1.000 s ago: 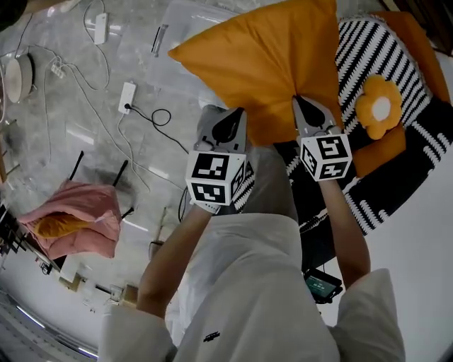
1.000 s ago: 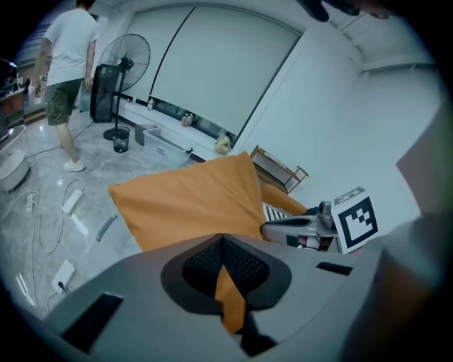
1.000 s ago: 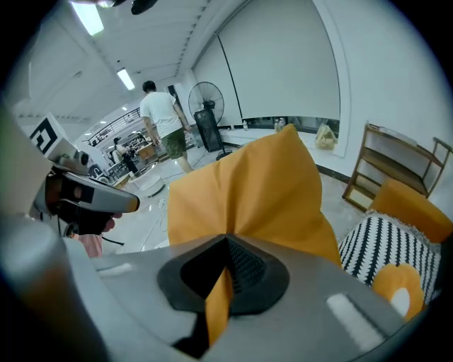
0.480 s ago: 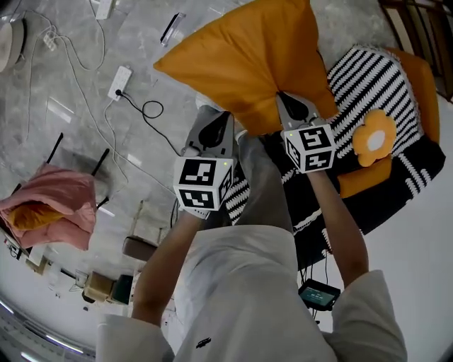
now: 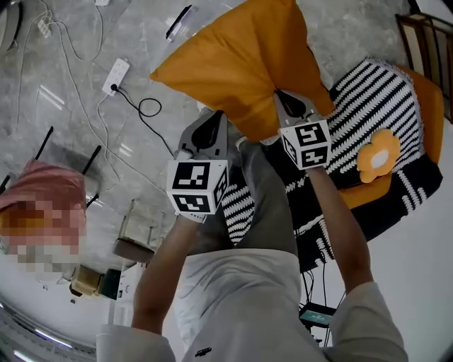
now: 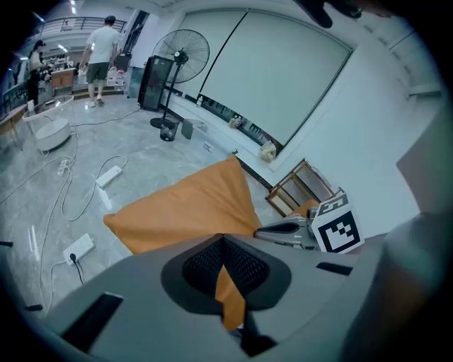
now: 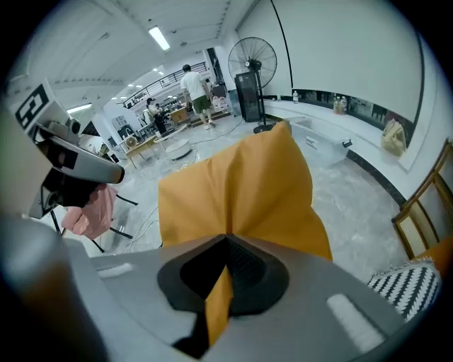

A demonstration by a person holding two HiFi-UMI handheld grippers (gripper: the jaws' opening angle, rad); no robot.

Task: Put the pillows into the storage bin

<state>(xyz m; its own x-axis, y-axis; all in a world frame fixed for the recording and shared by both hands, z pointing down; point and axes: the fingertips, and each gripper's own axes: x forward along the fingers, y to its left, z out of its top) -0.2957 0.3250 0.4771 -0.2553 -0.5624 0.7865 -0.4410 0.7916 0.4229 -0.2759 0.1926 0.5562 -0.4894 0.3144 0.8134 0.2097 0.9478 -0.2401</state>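
Note:
A large orange pillow (image 5: 233,60) hangs in the air in front of me, over the grey floor. My left gripper (image 5: 211,132) is shut on its lower left edge, and orange fabric shows pinched between the pads (image 6: 225,263). My right gripper (image 5: 289,104) is shut on the lower right edge, with a fold of fabric (image 7: 221,286) caught in its jaws. A clear plastic bin (image 7: 320,146) with a black latch (image 5: 179,14) sits on the floor beyond the pillow, partly hidden by it. A flower-shaped cushion (image 5: 379,157) lies on a black-and-white striped cushion (image 5: 357,95) at the right.
An orange chair (image 5: 425,99) holds the striped cushion. A power strip (image 5: 117,67) and cables trail over the floor at the left. Pink cloth (image 5: 44,192) hangs on a stand at far left. A standing fan (image 6: 182,53) and people are far off.
Both grippers keep their hold on the orange pillow and have drifted a little left in the head view. The chair and striped cushion have slid toward the right edge.

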